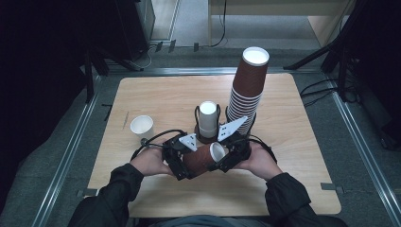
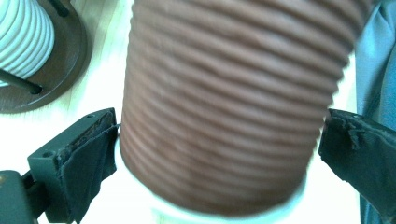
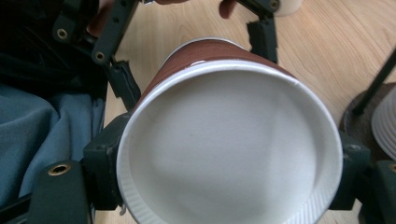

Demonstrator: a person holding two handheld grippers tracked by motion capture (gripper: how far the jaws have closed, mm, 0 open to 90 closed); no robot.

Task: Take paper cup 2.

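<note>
A brown ribbed paper cup with a white inside lies on its side above the table's near middle, held between both grippers. My left gripper clamps its body near the base, and in the left gripper view both padded jaws press the brown ribs. My right gripper grips the rim end. In the right gripper view the open white mouth faces the camera with a jaw on each side. The left gripper's fingers show farther along the cup.
A tall tilted stack of brown cups stands just behind the grippers at the right. A white ribbed cup sits in a dark wire holder right behind the held cup. A small white cup stands at the left on the wooden table.
</note>
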